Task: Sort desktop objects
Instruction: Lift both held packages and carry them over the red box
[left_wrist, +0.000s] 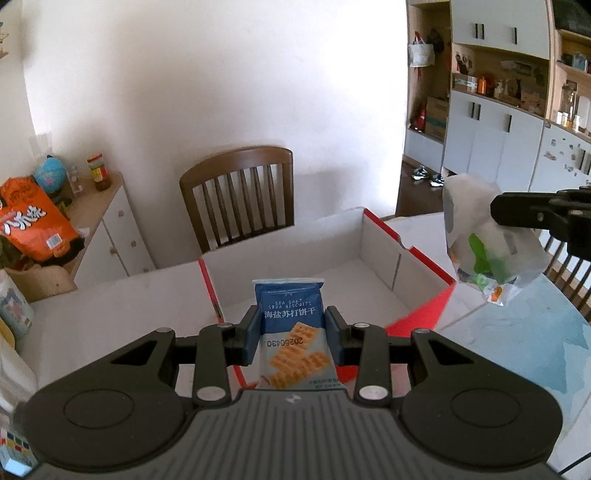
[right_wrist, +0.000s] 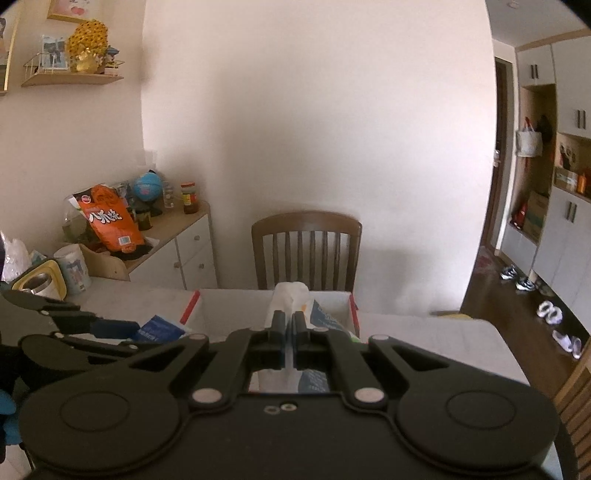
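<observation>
1. The left claw (left_wrist: 291, 332) is clenched on a blue biscuit packet (left_wrist: 291, 328), low in the frame's centre, above the near wall of the open box (left_wrist: 380, 240) (white inside, red outside) on the tabletop (left_wrist: 110, 317).
2. The right claw (right_wrist: 289, 325) pinches a translucent plastic bag (left_wrist: 487, 236), which hangs at the frame's right, beside the box.

open box (left_wrist: 373, 240) interior clear, chair (left_wrist: 240, 192) behind it
</observation>
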